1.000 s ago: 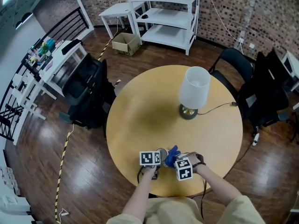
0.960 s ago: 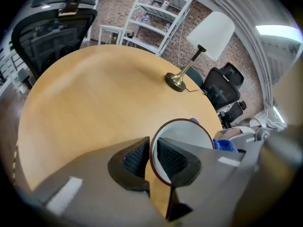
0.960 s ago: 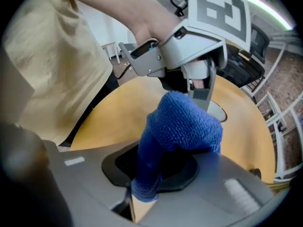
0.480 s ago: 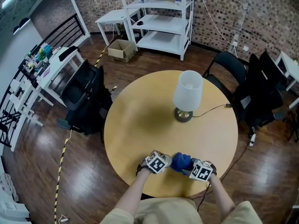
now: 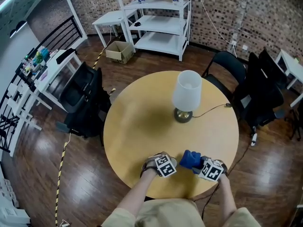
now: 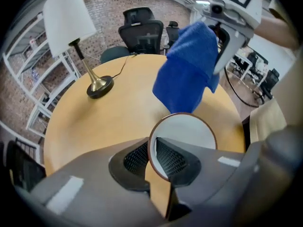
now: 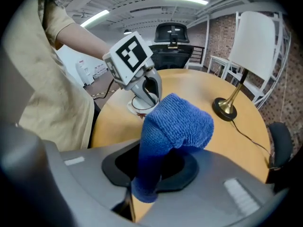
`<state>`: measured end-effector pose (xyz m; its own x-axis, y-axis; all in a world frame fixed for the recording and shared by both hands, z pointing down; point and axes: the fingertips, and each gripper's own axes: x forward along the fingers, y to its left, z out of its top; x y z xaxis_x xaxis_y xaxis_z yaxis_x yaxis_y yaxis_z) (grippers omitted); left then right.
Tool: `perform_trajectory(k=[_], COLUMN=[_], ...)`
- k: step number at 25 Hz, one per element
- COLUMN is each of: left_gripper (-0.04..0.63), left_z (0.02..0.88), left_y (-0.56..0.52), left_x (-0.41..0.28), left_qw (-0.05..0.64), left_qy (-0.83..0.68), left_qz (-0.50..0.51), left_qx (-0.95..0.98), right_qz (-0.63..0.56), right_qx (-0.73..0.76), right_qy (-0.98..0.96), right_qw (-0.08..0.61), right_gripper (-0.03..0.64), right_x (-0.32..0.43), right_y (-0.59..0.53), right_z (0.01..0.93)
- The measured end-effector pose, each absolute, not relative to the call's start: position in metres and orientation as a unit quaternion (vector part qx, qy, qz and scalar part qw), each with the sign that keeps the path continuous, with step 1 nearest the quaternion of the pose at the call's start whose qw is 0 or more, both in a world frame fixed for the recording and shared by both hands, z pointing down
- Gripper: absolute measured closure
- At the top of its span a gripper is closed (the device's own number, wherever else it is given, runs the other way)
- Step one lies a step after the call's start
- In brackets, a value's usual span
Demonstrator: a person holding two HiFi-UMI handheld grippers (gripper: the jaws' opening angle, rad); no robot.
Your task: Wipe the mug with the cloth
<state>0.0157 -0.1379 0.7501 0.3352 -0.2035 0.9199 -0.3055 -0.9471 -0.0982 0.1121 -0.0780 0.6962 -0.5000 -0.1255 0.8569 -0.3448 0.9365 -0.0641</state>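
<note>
Blue cloth [image 5: 190,159] at right tongs [image 5: 199,165], beside left tongs [image 5: 163,161]; lamp [image 5: 186,95] beyond.

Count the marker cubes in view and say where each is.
2. One cube tops the left gripper, shut on the mug rim; the other tops the right gripper, shut on the cloth. None seems hidden.

The cloth [image 7: 177,122] is nubby, the mug [image 6: 189,131] glossy

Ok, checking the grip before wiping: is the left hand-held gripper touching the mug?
Touching. The left gripper view shows the left hand-held gripper shut on the mug, its wall pinched between the jaws, one inside, one outside.
</note>
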Motion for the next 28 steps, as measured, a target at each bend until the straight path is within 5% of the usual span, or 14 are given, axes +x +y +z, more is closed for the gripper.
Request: perform_trajectory(k=[4,5,7,9,14,17,24,28], left_gripper=[0.558,0.512,0.316,0.244,0.218,0.212,0.215,0.310], left_z=[0.755,0.754,0.745,0.727,0.713,0.718,0.730,0.736], left_y=[-0.138,-0.141,-0.148,-0.154,-0.123,-0.093,-0.068,-0.067], left_x=[0.021,0.020,0.014,-0.002,-0.045,-0.043,-0.030,-0.021], left_qw=[-0.002,0.007,0.050,0.121,0.335,0.392,0.358,0.295], left_qy=[-0.146,-0.161,-0.210,-0.276,-0.375,-0.361,-0.318,-0.335], left_qz=[0.573,0.568,0.541,0.487,0.337,0.286,0.287,0.314], left_qx=[0.806,0.807,0.813,0.820,0.796,0.797,0.830,0.838], right_qz=[0.116,0.120,0.129,0.137,0.178,0.227,0.232,0.234], right_qx=[0.161,0.166,0.176,0.185,0.177,0.143,0.061,0.017], right_qy=[-0.859,-0.862,-0.871,-0.879,-0.893,-0.895,-0.873,-0.851], right_qw=[0.471,0.463,0.441,0.417,0.373,0.356,0.424,0.469], right_gripper=[0.538,0.538,0.538,0.538,0.537,0.538,0.537,0.537], right_x=[0.131,0.132,0.133,0.128,0.092,0.053,-0.018,-0.046], right_y=[-0.093,-0.097,-0.105,-0.118,-0.156,-0.171,-0.180,-0.177], right_z=[0.682,0.678,0.670,0.662,0.641,0.639,0.667,0.682])
